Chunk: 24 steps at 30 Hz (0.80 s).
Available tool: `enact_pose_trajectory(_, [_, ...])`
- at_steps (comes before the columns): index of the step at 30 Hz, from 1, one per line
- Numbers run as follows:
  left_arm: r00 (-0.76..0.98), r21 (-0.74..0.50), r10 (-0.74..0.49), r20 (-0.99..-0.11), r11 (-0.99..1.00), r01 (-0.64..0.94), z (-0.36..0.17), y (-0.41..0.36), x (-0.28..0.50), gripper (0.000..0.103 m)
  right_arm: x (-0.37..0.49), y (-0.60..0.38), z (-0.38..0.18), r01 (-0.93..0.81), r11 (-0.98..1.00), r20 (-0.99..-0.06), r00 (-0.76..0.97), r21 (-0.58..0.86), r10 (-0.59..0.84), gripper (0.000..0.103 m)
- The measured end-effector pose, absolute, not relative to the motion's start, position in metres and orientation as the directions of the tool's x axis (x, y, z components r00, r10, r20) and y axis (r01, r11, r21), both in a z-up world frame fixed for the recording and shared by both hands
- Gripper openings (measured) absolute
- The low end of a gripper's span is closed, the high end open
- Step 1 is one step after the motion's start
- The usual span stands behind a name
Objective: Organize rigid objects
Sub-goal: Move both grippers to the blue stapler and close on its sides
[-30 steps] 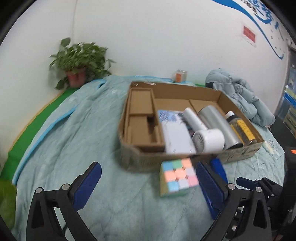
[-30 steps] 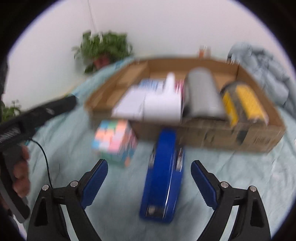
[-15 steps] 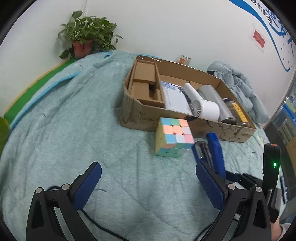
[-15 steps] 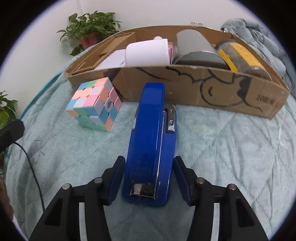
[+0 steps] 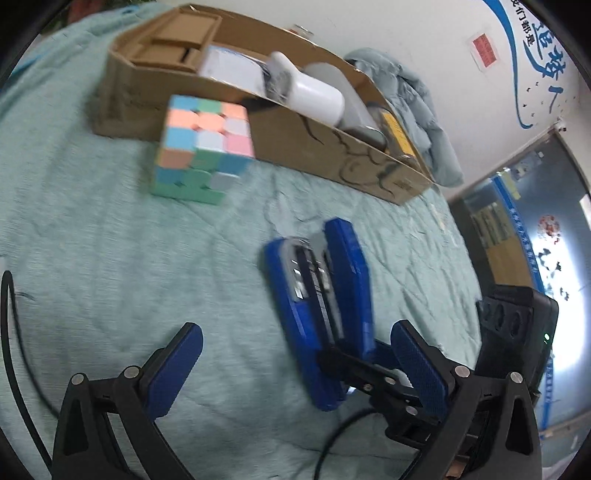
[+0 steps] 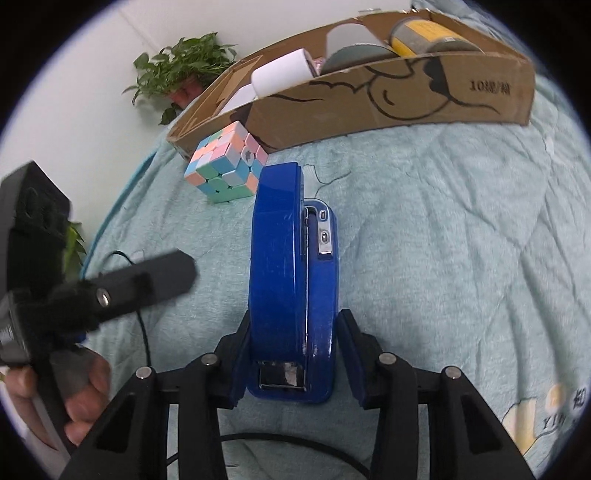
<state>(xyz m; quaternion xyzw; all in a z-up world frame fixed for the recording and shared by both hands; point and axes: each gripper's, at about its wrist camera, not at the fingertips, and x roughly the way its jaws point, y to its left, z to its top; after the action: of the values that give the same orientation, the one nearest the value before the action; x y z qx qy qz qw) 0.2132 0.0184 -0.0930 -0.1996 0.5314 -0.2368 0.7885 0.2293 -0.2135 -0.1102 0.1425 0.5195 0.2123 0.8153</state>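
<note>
A blue stapler [image 6: 291, 273] lies on the teal quilt with its rear end between the pads of my right gripper [image 6: 293, 332]. The jaws are closing and both pads touch its sides. In the left wrist view the same stapler [image 5: 317, 295] shows side-on, with the right gripper [image 5: 365, 365] clamped at its rear. My left gripper [image 5: 295, 347] hangs wide open just short of the stapler, holding nothing. A pastel puzzle cube [image 5: 203, 147] sits on the quilt against the cardboard box [image 5: 295, 144]. A hand [image 6: 74, 387] holds the left gripper at the left of the right wrist view.
The box [image 6: 369, 103] holds a white fan [image 5: 317, 96], a grey cylinder [image 6: 351, 55] and a yellow-labelled jar [image 6: 424, 33]. A potted plant [image 6: 184, 66] stands behind by the wall, a grey jacket [image 5: 417, 103] beyond the box. Black cables [image 5: 11, 332] trail over the quilt.
The right jaws went from wide open to closed against the stapler's sides. The left gripper tipped downward and came closer to the stapler and cube.
</note>
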Motion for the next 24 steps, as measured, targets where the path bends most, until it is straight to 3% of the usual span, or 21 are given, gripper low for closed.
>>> enact_pose_trajectory(6, [0.249,-0.665,-0.678,-0.691,0.732,0.15,-0.108,-0.005,0.222,0.099,0.243,-0.237,-0.121,-0.114,0.756,-0.706,0.291,0.645,0.646,0.043])
enact_pose_trajectory(12, [0.196,-0.677,-0.694,-0.692,0.719,0.157,-0.118,-0.027,0.238,0.061,0.241,-0.239,-0.119,-0.139,0.747,-0.699,0.278,0.65,0.659,0.043])
enact_pose_trajectory(15, [0.203,-0.645,-0.665,-0.719,0.747,0.162,-0.12,-0.034,0.242,0.052,0.242,-0.235,-0.118,-0.154,0.753,-0.704,0.277,0.64,0.654,0.043])
enact_pose_trajectory(24, [0.21,-0.645,-0.664,-0.718,0.748,0.159,-0.122,-0.033,0.242,0.049,0.247,-0.232,-0.118,-0.17,0.749,-0.701,0.268,0.641,0.661,0.042])
